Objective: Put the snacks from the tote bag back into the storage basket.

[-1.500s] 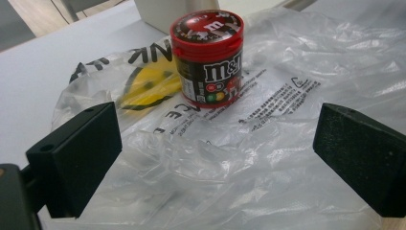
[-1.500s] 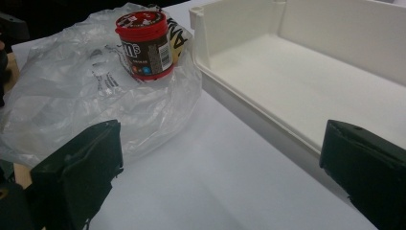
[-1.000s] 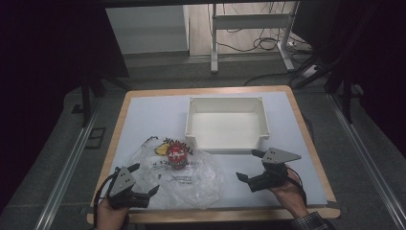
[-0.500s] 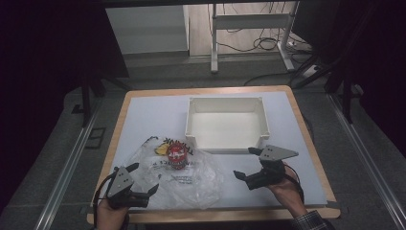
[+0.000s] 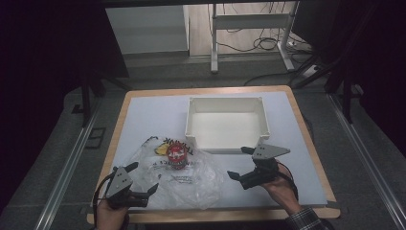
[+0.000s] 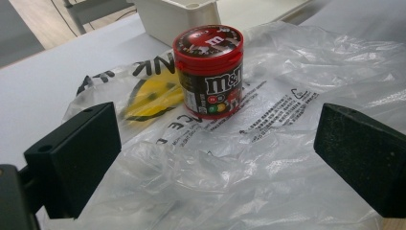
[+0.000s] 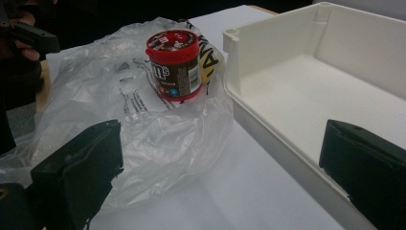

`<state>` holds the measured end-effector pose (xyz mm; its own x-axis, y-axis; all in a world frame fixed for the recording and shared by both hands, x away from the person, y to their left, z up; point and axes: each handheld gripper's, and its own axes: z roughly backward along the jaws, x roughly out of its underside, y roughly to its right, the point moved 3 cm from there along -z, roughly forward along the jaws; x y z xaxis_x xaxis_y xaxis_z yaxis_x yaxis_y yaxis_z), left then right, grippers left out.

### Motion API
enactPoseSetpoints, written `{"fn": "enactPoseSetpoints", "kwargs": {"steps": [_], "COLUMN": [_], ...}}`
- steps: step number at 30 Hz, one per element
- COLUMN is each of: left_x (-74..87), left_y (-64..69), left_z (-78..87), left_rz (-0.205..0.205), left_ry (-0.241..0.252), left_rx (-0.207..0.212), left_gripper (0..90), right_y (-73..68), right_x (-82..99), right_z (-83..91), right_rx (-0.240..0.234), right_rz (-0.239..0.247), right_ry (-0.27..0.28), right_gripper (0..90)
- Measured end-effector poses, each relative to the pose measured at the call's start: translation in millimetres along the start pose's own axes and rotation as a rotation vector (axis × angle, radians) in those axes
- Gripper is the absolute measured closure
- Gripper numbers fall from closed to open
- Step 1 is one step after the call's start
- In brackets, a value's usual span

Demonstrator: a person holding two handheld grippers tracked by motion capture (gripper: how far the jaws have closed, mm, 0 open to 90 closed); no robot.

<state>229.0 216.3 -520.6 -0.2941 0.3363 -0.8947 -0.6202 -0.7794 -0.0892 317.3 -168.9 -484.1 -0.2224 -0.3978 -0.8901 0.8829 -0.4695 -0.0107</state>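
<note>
Red-lidded and brown-bodied, the candy tub [image 5: 176, 155] stands upright on the crumpled clear plastic bag [image 5: 184, 178], in the same spot as half a second ago, just off the near-left corner of the white bin [image 5: 227, 123]. What differs is small: the right gripper [image 5: 242, 164] has edged a little toward the tub, from about 4 o'clock of it, while the left gripper [image 5: 143, 181] sits as it did at the bag's near-left edge, at about 7 o'clock of the tub.

Both hands come in from the near edge of the tabletop [image 5: 143, 115]. The left hand [image 5: 111, 216] holds its gripper low over the bag, aimed toward 1 o'clock at the tub; in the left gripper view the tub [image 6: 209, 71] stands ahead between the two fingers [image 6: 74, 155], which are spread wide with nothing in them. The right hand [image 5: 281, 182] points its gripper toward 9 o'clock; in the right gripper view its fingers [image 7: 79, 172] are also wide apart and empty, with the tub [image 7: 173, 64] ahead on the bag [image 7: 143, 129] and the bin [image 7: 306, 91] just beside.
</note>
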Motion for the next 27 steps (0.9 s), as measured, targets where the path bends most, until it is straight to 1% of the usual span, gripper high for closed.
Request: {"fn": "enactPoseSetpoints", "kwargs": {"steps": [4, 9, 10, 11, 12, 13, 14, 15, 20, 22, 23, 24, 27], "left_x": [-0.5, -1.3, -1.7, -1.7, -2.1, -2.1, -2.5, -2.6, -3.3, -3.7, -3.7, -3.9, -4.2], "left_y": [-0.4, -0.7, -0.5, -0.5, -0.2, -0.2, -0.1, -0.1, -0.6, -0.8, -0.8, -1.0, -0.9], "left_z": [1.0, 2.6, 2.9, 2.9, 3.3, 3.3, 3.8, 4.1, 5.9, 6.6, 6.6, 7.1, 7.6], "left_rz": [0.006, 0.008, 0.009, 0.009, 0.009, 0.009, 0.008, 0.009, 0.012, 0.014, 0.014, 0.014, 0.015], "left_ry": [0.014, 0.029, 0.035, 0.035, 0.042, 0.042, 0.048, 0.052, 0.068, 0.077, 0.077, 0.08, 0.086], "left_rx": [-0.002, -0.001, 0.001, 0.001, 0.003, 0.003, 0.003, 0.003, -0.002, -0.004, -0.004, -0.005, -0.008], "left_gripper": [2.0, 1.9, 1.9, 1.9, 1.9, 1.9, 1.9, 1.9, 1.9, 1.9, 1.9, 1.9, 1.9], "right_y": [-0.4, -0.7, -1.7, -1.7, -3.0, -3.0, -4.0, -4.5, -4.6, -4.8, -4.8, -4.7, -4.9], "right_x": [-1.8, -2.8, -3.8, -3.8, -5.6, -5.6, -7.8, -8.7, -10.0, -10.4, -10.4, -11.2, -12.1], "right_z": [-2.4, -6.4, -8.2, -8.2, -10.0, -10.0, -12.0, -13.0, -19.7, -21.7, -21.7, -23.7, -25.9], "right_rx": [0.003, -0.009, -0.003, -0.003, -0.017, -0.017, -0.014, -0.02, -0.017, -0.008, -0.008, -0.01, -0.01], "right_rz": [0.018, 0.019, 0.031, 0.031, 0.034, 0.034, 0.041, 0.041, 0.053, 0.048, 0.048, 0.035, 0.033], "right_ry": [0.007, 0.008, 0.024, 0.024, 0.038, 0.038, 0.05, 0.049, 0.033, 0.033, 0.033, 0.039, 0.039], "right_gripper": [1.5, 1.5, 1.3, 1.3, 1.3, 1.3, 1.3, 1.3, 1.4, 1.4, 1.4, 1.5, 1.4]}}
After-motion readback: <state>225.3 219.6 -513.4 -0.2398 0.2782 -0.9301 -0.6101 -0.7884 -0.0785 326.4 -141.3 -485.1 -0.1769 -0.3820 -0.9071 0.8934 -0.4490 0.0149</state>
